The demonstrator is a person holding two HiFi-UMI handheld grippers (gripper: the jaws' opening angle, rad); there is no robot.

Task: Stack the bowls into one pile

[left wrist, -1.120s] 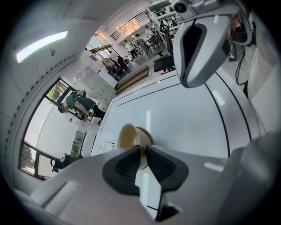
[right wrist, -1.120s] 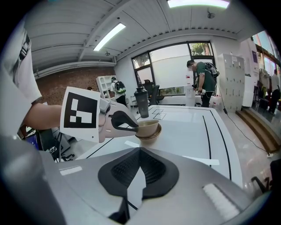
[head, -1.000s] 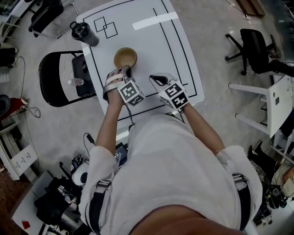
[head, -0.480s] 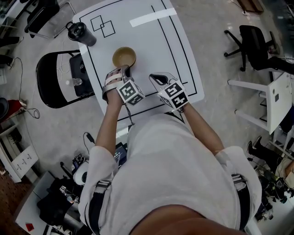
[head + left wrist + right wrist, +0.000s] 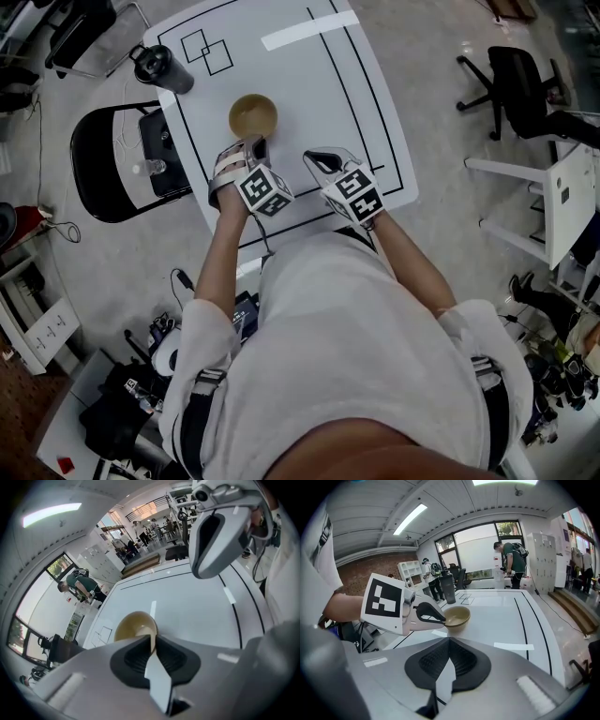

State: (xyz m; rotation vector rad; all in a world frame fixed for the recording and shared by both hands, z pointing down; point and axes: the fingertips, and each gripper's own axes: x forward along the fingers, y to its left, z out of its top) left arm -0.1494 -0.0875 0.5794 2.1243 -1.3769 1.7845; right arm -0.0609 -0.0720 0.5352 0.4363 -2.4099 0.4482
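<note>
- Item, principal: tan bowl [image 5: 252,116], upright on the white table [image 5: 347,103], in the table's left half as the head view showed it. The right gripper view gave a second rim line under the first, so likely two or more bowls already nested (count not settled). No other loose bowl was in view.
- Left gripper [image 5: 255,142]: its jaws had just been closing, with the bowl's near rim between them. The pads pinched the wall, one jaw inside the bowl and one outside.
- Right gripper [image 5: 316,159]: jaws fully together, nothing between them. It was held over bare table, to the right of the bowl and apart from it.
- Governing relation: the bowl lay straight ahead of the left gripper, on the side away from the person, with its rim wall standing edge-on between the pads. Being round, it offered no long axis to line up with. The left hand was the nearer, already in contact.
- Assessment: the pile looked made or nearly so, and any further move would fall to the left gripper.
</note>
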